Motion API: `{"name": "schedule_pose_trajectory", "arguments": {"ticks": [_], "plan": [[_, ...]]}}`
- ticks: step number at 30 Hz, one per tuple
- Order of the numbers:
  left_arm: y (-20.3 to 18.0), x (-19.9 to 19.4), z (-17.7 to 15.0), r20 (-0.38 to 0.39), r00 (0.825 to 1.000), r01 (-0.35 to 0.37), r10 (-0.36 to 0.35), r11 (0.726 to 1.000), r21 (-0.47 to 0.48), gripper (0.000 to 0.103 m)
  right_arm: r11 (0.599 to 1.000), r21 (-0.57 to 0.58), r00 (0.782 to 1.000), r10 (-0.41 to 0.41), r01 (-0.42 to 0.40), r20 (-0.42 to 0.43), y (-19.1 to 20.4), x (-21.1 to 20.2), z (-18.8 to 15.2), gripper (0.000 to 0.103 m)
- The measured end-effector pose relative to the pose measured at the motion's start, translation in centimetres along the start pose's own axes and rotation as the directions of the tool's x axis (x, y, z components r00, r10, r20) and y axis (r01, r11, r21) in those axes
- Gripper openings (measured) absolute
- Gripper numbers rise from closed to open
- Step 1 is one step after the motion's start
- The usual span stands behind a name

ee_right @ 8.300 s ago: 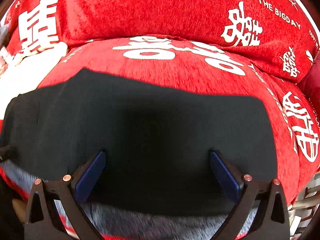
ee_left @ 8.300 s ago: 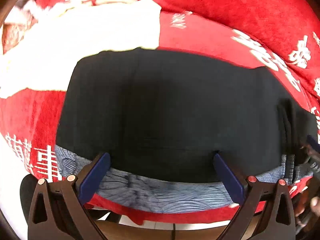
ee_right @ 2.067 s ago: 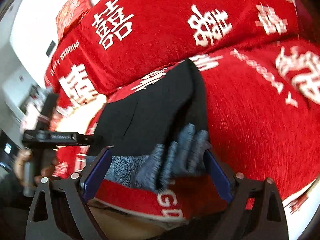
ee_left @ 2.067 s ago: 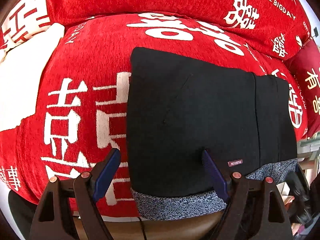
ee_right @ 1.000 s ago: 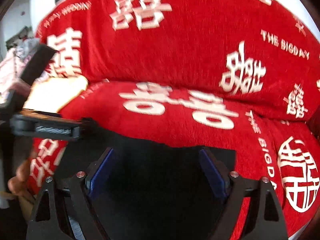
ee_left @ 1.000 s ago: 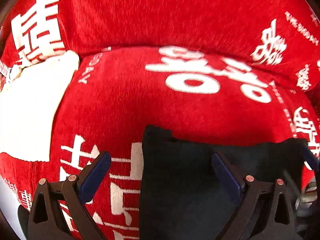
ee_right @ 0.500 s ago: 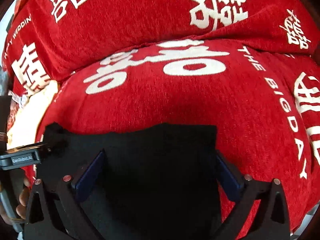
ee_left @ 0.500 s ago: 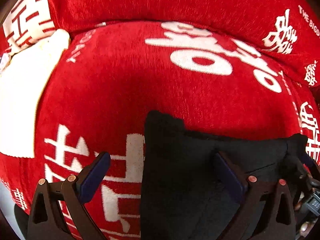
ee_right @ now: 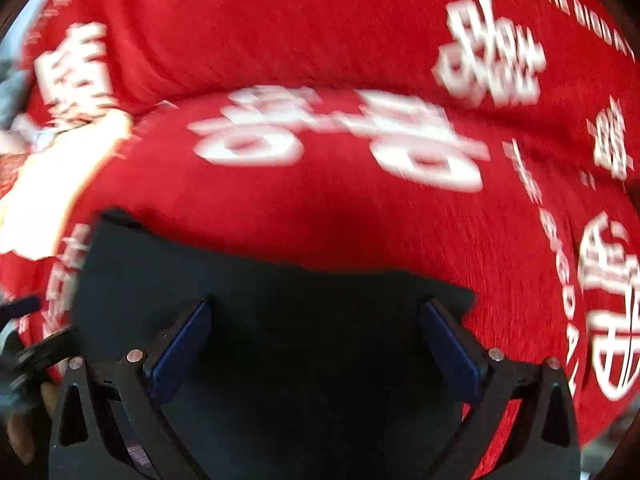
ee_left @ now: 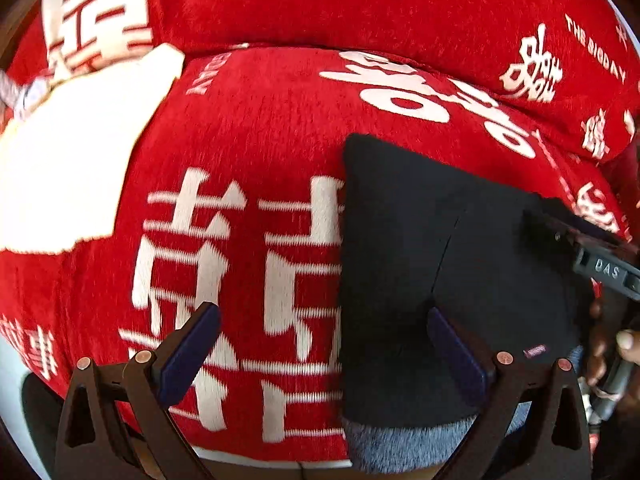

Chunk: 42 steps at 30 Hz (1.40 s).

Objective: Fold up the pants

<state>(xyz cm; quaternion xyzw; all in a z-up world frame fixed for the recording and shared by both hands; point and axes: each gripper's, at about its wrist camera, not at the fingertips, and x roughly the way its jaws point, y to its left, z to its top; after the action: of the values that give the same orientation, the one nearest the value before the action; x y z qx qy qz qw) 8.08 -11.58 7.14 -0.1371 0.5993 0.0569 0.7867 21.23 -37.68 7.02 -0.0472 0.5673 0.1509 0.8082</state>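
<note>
The black pants (ee_left: 448, 272) lie folded into a compact rectangle on the red sofa seat (ee_left: 256, 128), with their grey fleece lining (ee_left: 400, 444) showing along the near edge. My left gripper (ee_left: 320, 344) hangs open above the fold's left edge, its left finger over red fabric, its right finger over the pants. Nothing sits between its pads. In the blurred right wrist view the pants (ee_right: 280, 312) fill the lower middle. My right gripper (ee_right: 316, 340) is wide open above them, pads apart from the cloth. The right gripper's body (ee_left: 592, 256) shows at the left view's right edge.
A red back cushion (ee_left: 360, 4) with white characters rises behind the seat. A white cloth (ee_left: 72, 152) lies on the sofa at the left. A person's hand (ee_left: 616, 348) holds the right gripper's handle. The seat's front edge runs along the bottom.
The left gripper has slid left, off the pants' middle to their left edge. The right gripper has sunk a little over the fold, and its view has blurred. Both stay open.
</note>
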Motion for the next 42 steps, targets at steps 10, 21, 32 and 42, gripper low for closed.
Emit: {"name": "schedule_pose_trajectory", "arguments": {"ticks": [10, 21, 32, 42], "plan": [[-1.0, -2.5, -4.3, 0.051, 0.997, 0.047, -0.050, 0.997, 0.063, 0.103, 0.999, -0.018, 0.973, -0.032, 0.037, 0.227, 3.9, -10.4, -9.2, 0.103], [-3.1, -1.1, -7.3, 0.033, 0.998, -0.050, 0.044, 0.982, 0.184, 0.103, 0.975, -0.078, 0.966, -0.193, 0.209, 0.170, 5.8, -7.5, -14.5, 0.103], [-3.9, -1.9, -7.8, 0.076, 0.991, -0.126, 0.112, 0.966, 0.226, 0.103, 0.992, -0.099, 0.984, -0.065, 0.082, 0.165, 8.7, -6.1, -4.2, 0.103], [-3.2, -1.4, -7.5, 0.060, 0.992, -0.120, 0.110, 0.969, 0.215, 0.103, 0.984, -0.125, 0.991, -0.124, 0.130, 0.054, 8.3, -2.2, -1.8, 0.103]]}}
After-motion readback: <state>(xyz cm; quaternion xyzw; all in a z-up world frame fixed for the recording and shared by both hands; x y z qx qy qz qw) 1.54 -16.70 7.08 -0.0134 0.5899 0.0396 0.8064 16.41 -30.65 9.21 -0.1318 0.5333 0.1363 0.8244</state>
